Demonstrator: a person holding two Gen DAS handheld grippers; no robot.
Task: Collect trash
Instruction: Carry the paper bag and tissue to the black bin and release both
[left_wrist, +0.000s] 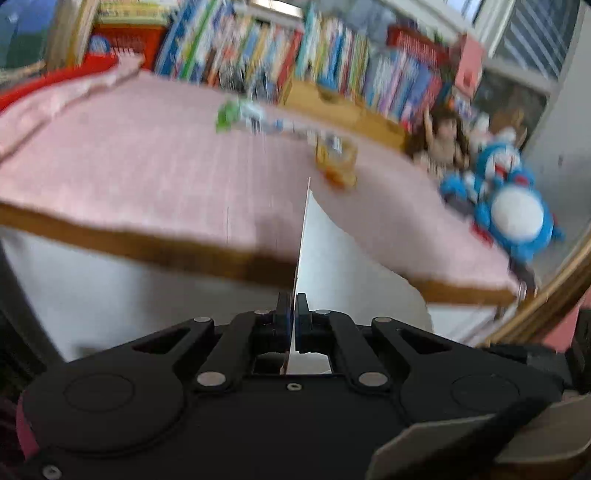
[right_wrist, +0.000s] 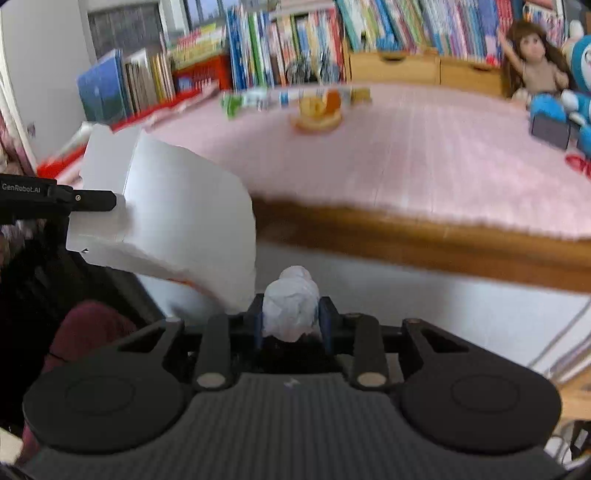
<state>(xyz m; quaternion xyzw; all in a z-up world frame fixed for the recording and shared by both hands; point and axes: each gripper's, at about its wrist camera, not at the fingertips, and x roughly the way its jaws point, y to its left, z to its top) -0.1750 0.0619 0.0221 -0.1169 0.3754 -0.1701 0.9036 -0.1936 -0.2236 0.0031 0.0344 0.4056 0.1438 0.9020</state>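
My left gripper (left_wrist: 294, 306) is shut on the edge of a white paper bag (left_wrist: 321, 254), held off the table's near edge. In the right wrist view the same white paper bag (right_wrist: 177, 206) hangs at the left with the left gripper's fingers (right_wrist: 92, 199) clamped on its rim. My right gripper (right_wrist: 290, 314) is shut on a crumpled white tissue ball (right_wrist: 291, 302), just right of the bag and below the table edge. On the pink tablecloth (right_wrist: 424, 155) at the back lie orange peel (right_wrist: 317, 110) and a green and white wrapper (right_wrist: 251, 99).
A wooden table edge (right_wrist: 424, 236) runs across in front. Books (right_wrist: 295, 40) line the back behind wooden drawers (right_wrist: 424, 66). A doll (right_wrist: 532, 55) and blue plush toys (left_wrist: 509, 199) sit at the right. A small dark box (right_wrist: 550, 129) stands near them.
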